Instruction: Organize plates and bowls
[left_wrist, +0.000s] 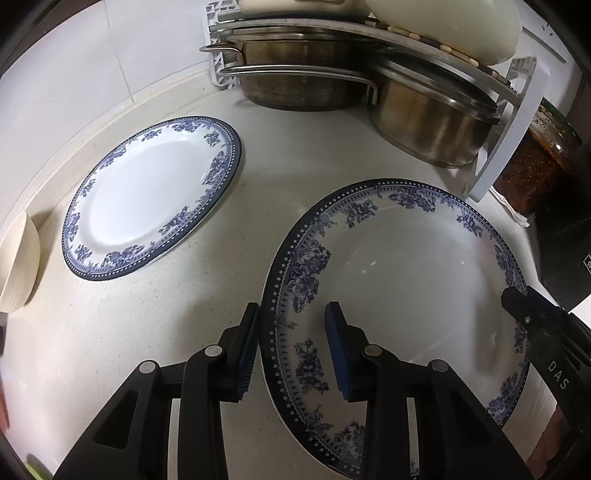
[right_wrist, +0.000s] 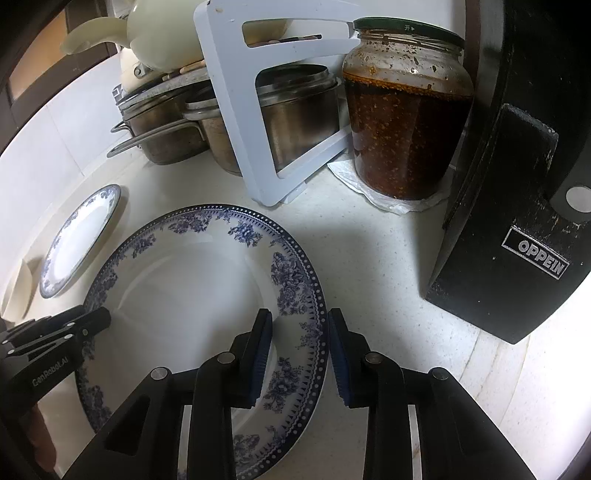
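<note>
- On the pale counter (left_wrist: 155, 332), a large blue-flowered plate (left_wrist: 406, 258) lies near the person, and a smaller blue-flowered plate (left_wrist: 147, 195) lies well apart from it, closer to the wall.
- Left gripper (left_wrist: 291, 347) straddles the left rim of the large plate: one finger outside the rim, one over the plate. Its jaws stand narrowly apart; the pads do not seem to press the rim yet.
- Right gripper (right_wrist: 300, 354) straddles the opposite rim in the same way, also narrowly apart and, as far as I can see, not clamped.
- My judgement: the step in hand is to take the large plate by both sides. Next, both claws must close fully on the rim, then lift together and level, probably toward the smaller plate for stacking.
- A cream bowl (left_wrist: 18, 262) stands at the far left, beside the smaller plate.
- Behind are steel pots (right_wrist: 295, 118) under a white rack (right_wrist: 236, 122), and a jar of dark sauce (right_wrist: 406, 118).
- Readable writing: "OPPEIN" on the black block (right_wrist: 517, 258); "GenRobot.AI" on the left gripper's side; "DAS" on the right one.
</note>
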